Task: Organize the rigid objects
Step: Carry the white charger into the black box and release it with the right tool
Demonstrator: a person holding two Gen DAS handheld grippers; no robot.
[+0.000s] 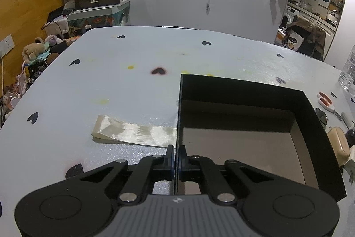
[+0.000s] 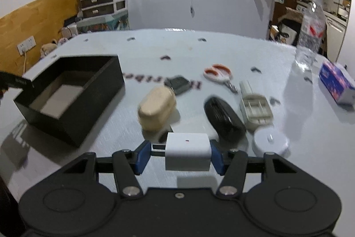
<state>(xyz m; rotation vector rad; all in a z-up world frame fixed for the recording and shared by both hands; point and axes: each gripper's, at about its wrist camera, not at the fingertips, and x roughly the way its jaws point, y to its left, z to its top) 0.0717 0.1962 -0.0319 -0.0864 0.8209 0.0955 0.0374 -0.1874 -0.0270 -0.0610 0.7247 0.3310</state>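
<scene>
Left gripper [image 1: 176,156] pinches the black open cardboard box's [image 1: 319,123] wall, steadying it; right gripper [image 2: 177,153], beside that box, clasps a white plastic cube charger [image 2: 187,151] for loading.

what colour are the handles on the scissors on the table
Orange inside white handles on the scissors, clearest in the right wrist view.

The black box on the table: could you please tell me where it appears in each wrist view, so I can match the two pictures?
Left wrist view: the black box fills the lower right, its near-left wall clamped in the shut jaws.
Right wrist view: the box sits at middle left on the table.
Shared landmark: the orange-handled scissors, right of the box in both.
</scene>
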